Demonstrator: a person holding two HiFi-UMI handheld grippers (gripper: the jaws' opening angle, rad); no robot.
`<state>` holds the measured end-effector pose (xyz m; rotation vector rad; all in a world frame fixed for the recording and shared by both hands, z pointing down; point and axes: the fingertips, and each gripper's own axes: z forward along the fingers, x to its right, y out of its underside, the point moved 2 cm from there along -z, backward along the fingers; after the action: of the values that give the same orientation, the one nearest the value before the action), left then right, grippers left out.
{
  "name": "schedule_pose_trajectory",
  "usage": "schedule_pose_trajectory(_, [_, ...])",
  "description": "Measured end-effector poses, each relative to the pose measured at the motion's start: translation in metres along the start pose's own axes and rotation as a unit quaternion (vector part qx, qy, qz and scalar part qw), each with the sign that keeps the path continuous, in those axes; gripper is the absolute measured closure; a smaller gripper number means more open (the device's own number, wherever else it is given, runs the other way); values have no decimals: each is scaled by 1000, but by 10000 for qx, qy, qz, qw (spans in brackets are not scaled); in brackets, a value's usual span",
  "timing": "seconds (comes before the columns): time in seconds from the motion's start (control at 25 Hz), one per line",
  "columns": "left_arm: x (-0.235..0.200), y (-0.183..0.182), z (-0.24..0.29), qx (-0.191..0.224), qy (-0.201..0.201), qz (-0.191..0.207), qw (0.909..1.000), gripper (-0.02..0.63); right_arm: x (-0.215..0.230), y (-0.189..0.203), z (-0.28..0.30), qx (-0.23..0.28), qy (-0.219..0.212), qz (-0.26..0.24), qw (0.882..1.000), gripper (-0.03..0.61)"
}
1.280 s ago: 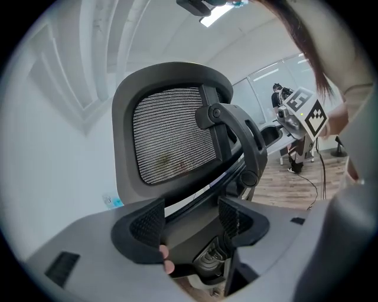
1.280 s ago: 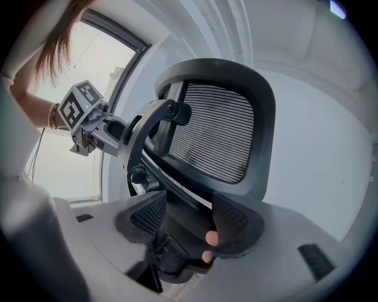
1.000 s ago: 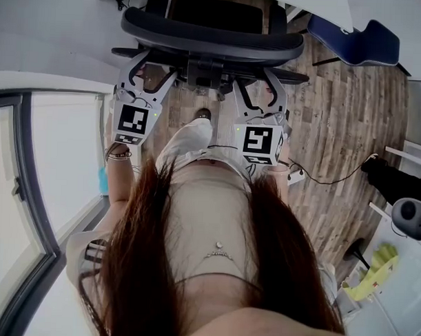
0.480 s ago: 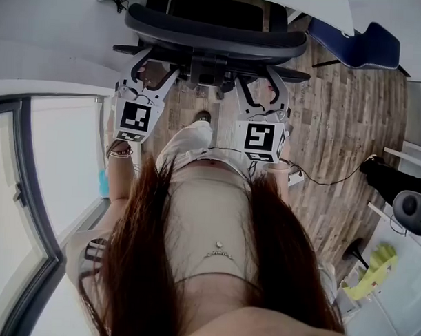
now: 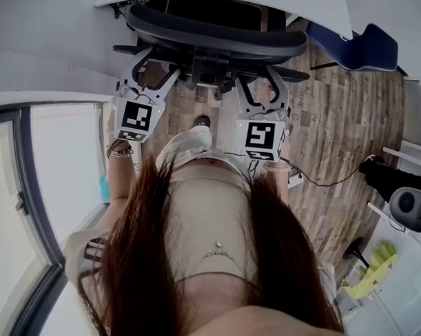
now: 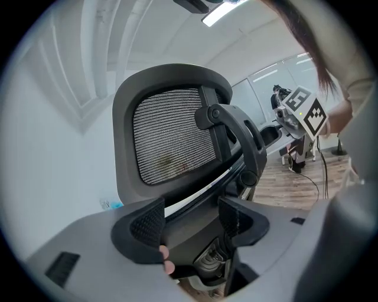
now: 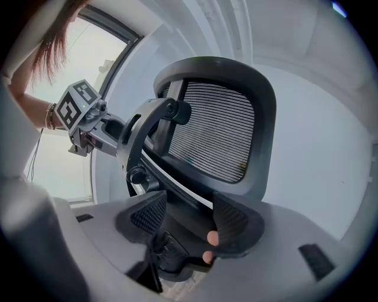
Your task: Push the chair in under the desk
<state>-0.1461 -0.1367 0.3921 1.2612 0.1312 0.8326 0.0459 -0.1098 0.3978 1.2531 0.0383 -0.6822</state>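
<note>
A black office chair with a mesh back (image 5: 215, 36) stands in front of me, its seat partly under the white desk (image 5: 223, 0). My left gripper (image 5: 155, 64) is open, its jaws against the left side of the chair's lower back frame. My right gripper (image 5: 258, 79) is open against the right side of that frame. In the left gripper view the mesh back (image 6: 171, 141) rises above the spread jaws of the left gripper (image 6: 190, 223). The right gripper view shows the same mesh back (image 7: 212, 130) over the right gripper (image 7: 189, 218). Neither gripper clamps anything.
A blue chair (image 5: 366, 42) stands at the upper right on the wooden floor. A black cable (image 5: 334, 178) runs across the floor on my right. A glass panel (image 5: 51, 186) and white wall close the left side. A yellow cloth (image 5: 376, 269) lies on a white table at lower right.
The chair has moved a little farther forward toward the desk, and both grippers have followed it, staying open against its back.
</note>
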Motion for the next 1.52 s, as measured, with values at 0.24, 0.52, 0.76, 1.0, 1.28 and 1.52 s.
schedule_pose_trajectory(0.24, [-8,0,10,35,29,15,10000,335,5,-2,11,-16,53,3,10000,328])
schedule_pose_trajectory(0.52, [-21,1,22,81,53,39,9999,336,9,-7,27,-17,78,17,10000,328])
schedule_pose_trajectory(0.76, [-35,2,34,149,63,51,9999,335,13,-13,44,-3,116,22,9999,328])
schedule_pose_trajectory(1.0, [-39,2,39,170,69,69,9998,335,15,-15,51,57,115,13,9999,328])
schedule_pose_trajectory(1.28, [-39,2,40,191,101,71,9997,336,16,-15,51,70,92,13,9999,328])
schedule_pose_trajectory(1.52, [-39,2,39,196,99,78,9997,335,16,-15,52,104,55,0,9999,328])
